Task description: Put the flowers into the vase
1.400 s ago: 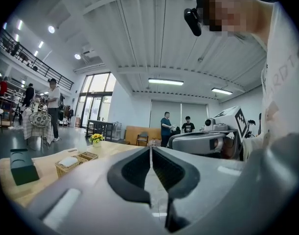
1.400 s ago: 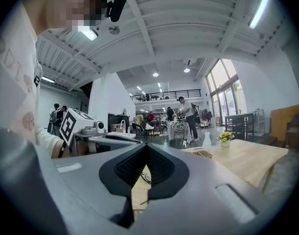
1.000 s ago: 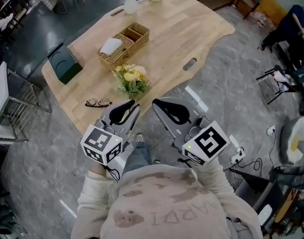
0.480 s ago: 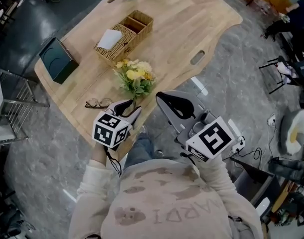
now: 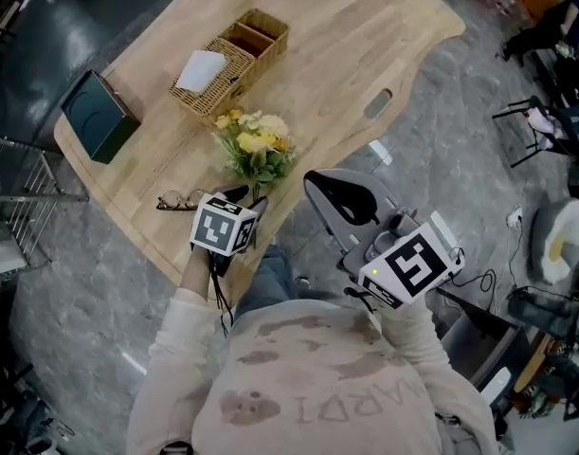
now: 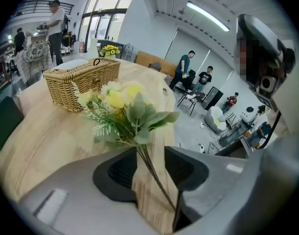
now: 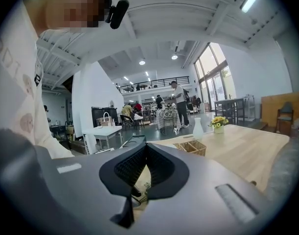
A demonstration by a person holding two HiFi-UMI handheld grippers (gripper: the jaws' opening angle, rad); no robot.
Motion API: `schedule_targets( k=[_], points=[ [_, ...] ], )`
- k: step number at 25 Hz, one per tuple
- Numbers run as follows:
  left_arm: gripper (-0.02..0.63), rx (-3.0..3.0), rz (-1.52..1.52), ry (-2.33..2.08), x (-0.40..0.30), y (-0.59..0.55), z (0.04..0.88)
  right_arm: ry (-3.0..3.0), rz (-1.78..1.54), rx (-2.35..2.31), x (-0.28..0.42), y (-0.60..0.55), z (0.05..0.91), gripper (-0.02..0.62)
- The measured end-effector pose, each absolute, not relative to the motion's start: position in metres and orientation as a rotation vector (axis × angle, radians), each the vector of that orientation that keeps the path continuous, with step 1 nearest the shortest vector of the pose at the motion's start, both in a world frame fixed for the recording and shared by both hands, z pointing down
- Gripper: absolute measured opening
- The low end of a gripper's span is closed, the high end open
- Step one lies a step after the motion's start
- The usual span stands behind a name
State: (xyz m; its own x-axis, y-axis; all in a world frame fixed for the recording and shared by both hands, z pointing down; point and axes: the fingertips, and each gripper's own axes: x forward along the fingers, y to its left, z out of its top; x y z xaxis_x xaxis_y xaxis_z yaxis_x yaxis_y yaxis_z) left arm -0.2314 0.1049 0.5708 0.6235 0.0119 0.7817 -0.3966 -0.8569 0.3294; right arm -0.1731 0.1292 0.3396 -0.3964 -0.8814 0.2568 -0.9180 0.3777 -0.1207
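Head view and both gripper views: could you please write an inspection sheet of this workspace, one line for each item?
Surface: pale wooden table with slot cut-outs.
Job's things: flowers lie near the table's near edge; white vase stands at the far end.
Clutter: wicker basket holding a white napkin; dark green box; eyeglasses; small pot of sunflowers beside the vase.
Grippers: left gripper open, flower stems between its jaws; right gripper shut, empty, over the floor beside the table.
Cables: black cable runs from the left gripper along the sleeve; floor cables at the right.
Surroundings: grey floor, chairs, people in the background.
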Motion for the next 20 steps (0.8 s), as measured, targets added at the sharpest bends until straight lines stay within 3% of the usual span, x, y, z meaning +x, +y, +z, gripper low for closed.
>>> schedule_targets(
  k=[7,14,20],
  points=[
    [0.163,2.287,1.271,-0.306,-0.226,0.100,0.592,-2.460,0.387,1.643,-0.167,0.127,0.349,0.026],
    [0.094,2.191,1.382,-0.320,-0.228,0.100,0.608,-2.448,0.399,1.651,-0.161,0.126,0.351,0.026],
    [0.037,2.133,1.267,-0.345,-0.227,0.097,0.602,-2.448,0.396,1.657,-0.158,0.127,0.349,0.026]
  ],
)
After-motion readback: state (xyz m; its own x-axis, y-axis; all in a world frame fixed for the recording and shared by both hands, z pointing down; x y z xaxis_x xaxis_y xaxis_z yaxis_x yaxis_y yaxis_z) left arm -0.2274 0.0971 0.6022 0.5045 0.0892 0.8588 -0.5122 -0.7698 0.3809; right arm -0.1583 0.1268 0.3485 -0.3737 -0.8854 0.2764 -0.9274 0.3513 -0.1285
